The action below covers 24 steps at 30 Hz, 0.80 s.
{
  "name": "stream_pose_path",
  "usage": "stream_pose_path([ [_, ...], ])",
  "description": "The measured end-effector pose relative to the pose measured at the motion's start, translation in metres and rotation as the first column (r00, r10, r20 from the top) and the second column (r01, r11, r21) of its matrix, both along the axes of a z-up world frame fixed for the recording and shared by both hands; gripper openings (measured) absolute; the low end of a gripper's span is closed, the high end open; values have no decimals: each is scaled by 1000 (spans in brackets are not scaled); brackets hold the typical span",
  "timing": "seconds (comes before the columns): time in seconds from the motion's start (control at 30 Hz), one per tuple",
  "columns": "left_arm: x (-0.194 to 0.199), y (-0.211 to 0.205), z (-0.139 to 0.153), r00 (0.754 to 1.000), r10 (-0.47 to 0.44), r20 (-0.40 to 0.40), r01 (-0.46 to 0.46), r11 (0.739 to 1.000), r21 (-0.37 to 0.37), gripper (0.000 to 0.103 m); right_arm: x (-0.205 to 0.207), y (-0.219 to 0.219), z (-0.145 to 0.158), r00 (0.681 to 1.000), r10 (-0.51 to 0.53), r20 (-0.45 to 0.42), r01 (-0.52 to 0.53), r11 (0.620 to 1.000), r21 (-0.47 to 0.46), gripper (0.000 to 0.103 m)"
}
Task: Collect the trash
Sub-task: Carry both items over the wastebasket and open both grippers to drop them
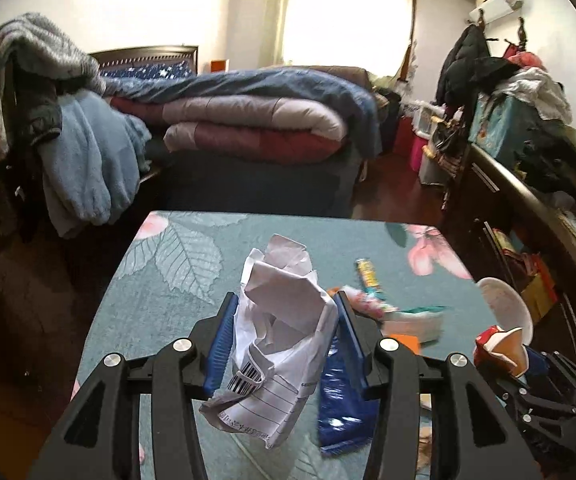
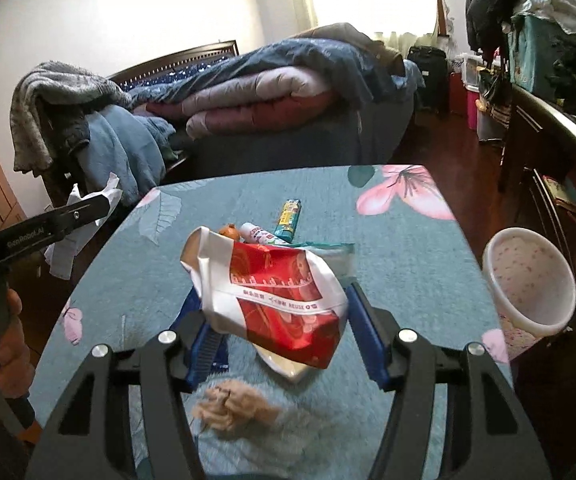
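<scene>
My left gripper (image 1: 284, 320) is shut on a crumpled white paper (image 1: 280, 336) with a barcode and holds it above the teal flowered table (image 1: 176, 280). My right gripper (image 2: 276, 316) is shut on a red and white wrapper (image 2: 280, 292), held above the table (image 2: 400, 248). A white bin (image 2: 528, 280) stands at the table's right edge; it also shows in the left wrist view (image 1: 508, 304). On the table lie a blue wrapper (image 1: 340, 408), a yellow-green packet (image 2: 290, 214), a small tube (image 2: 260, 236) and a tan crumpled tissue (image 2: 232, 404).
A bed (image 1: 248, 120) piled with folded quilts stands behind the table. Clothes hang over a chair (image 1: 60, 140) at the left. A dark cabinet (image 1: 528, 208) heaped with clothes runs along the right. The left gripper (image 2: 48, 228) shows at the left of the right wrist view.
</scene>
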<state>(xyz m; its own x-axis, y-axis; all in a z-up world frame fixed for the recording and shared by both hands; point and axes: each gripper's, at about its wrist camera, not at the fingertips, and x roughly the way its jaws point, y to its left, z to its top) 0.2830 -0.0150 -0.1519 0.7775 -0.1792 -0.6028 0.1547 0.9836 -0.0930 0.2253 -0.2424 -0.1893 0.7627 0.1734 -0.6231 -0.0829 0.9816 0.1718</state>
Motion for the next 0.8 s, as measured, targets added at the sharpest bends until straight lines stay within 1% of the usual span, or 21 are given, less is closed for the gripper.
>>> stream_pose_path([
  [0.27,-32,-34,27,994,-88,62,89,996,-23,49,-41,-29,18,998,-48,46,47,999,21,60],
  [0.43,-48,-66,41,982,-162,98,166,986,-26,49,-59,-51,25,994,-84,65,82,996,33,60],
  [0.57,-54,-90,47,969,-215,120,220,975,-29,50,-70,-69,27,990,-120,71,118,993,29,61],
  [0.8,-53,-145,46,946,-303,114,306,952,-5,50,-84,-106,24,980,-183,78,179,982,52,61],
])
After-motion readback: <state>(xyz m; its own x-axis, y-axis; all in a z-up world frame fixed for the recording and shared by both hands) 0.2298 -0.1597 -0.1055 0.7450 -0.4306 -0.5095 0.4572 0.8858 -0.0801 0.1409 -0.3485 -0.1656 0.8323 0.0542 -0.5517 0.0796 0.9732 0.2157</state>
